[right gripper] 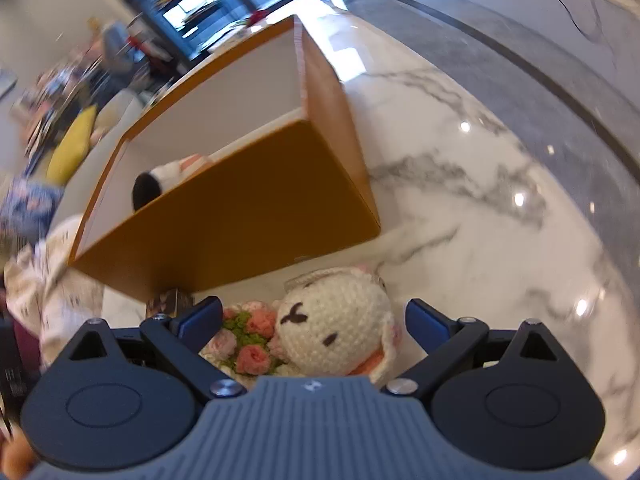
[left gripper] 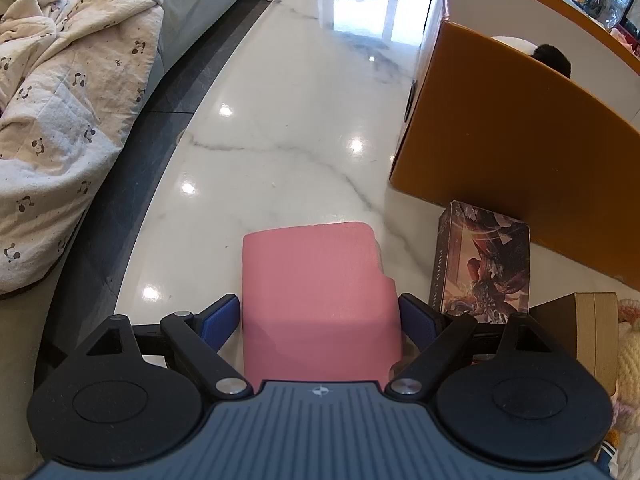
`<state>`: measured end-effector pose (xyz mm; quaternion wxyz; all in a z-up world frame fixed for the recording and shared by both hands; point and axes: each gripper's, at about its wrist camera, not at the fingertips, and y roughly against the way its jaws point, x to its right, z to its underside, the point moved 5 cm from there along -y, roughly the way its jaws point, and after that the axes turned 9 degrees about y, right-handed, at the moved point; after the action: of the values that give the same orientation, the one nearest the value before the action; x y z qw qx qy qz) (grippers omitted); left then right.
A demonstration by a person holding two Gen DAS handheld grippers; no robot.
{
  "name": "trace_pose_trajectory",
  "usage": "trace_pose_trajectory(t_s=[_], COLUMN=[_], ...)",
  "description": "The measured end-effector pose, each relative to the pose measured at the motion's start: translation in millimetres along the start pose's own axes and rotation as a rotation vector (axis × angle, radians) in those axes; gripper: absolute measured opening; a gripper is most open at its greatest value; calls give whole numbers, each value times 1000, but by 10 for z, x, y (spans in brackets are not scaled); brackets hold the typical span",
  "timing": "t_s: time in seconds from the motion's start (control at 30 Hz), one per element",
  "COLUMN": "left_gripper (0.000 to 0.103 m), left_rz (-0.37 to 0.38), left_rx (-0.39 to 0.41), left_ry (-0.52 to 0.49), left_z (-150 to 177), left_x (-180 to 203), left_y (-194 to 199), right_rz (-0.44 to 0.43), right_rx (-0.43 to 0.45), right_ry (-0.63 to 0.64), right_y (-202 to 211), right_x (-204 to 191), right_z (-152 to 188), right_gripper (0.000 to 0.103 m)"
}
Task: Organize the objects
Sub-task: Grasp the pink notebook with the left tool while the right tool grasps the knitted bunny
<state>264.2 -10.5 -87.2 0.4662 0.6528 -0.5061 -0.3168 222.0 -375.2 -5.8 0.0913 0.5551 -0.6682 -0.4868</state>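
Two open tools, pink block (left gripper: 320, 296) between left tool (left gripper: 320, 320)

The desk (left gripper: 304, 128) is polished white marble with grey veins, glossy enough to mirror the ceiling lights. The pink block (left gripper: 320, 300) has a matt, fine-grained, foam-like surface, chipped at one edge. The orange box (left gripper: 500, 152) looks like smooth matt cardboard with a plain white lining. The picture box (left gripper: 480, 264) is printed card with a slight sheen. The bunny (right gripper: 336, 328) is crocheted yarn, knobbly and soft, as are its flowers (right gripper: 248, 340). The blanket (left gripper: 60, 140) is quilted, printed cloth. Each gripper (left gripper: 320, 316) is matt black plastic with blue rubbery pads (left gripper: 220, 320) and shiny metal pins.
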Motion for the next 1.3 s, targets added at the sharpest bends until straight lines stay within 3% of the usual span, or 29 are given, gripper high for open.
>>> trace_pose_trajectory(t_s=[0.13, 0.27, 0.67, 0.73, 0.9, 0.97, 1.0, 1.17, 1.23, 1.3], left_gripper=[103, 103, 103, 103, 103, 103, 103, 103, 103, 103], left_rz=[-8, -9, -6, -5, -4, -4, -4, -1, -3, -6], left_rx=[-5, -9, -9, -10, -15, -18, -19, -21, -25, -29], left_ry=[7, 7, 3, 0, 0, -2, -4, -11, -9, -4], left_z=[-4, -24, -40, -40, -39, -35, -29, -12, -5, 8], left_x=[19, 40, 34, 24, 16, 21, 25, 27, 12, -2], left_y=[-21, -28, -9, -7, -8, -8, -2, -10, -18, -29], right_rz=[-35, 2, 181, 212, 178, 200, 228, 126, 217, 315], right_rx=[2, 46, 78, 80, 60, 59, 60, -2, 10, 35], right_ry=[-103, -167, -82, -50, 22, 78, 109, 201, 370, 511], right_y=[-90, -100, -179, -191, -188, -141, -122, -118, -82, -20], right_x=[-8, -41, -287, -321, -344, -323, -282, -169, -250, -317], right_z=[26, 39, 84, 96, 66, 13, -21, -103, -84, -89], right_gripper=[102, 102, 102, 102, 98, 80, 63, 66, 78, 82])
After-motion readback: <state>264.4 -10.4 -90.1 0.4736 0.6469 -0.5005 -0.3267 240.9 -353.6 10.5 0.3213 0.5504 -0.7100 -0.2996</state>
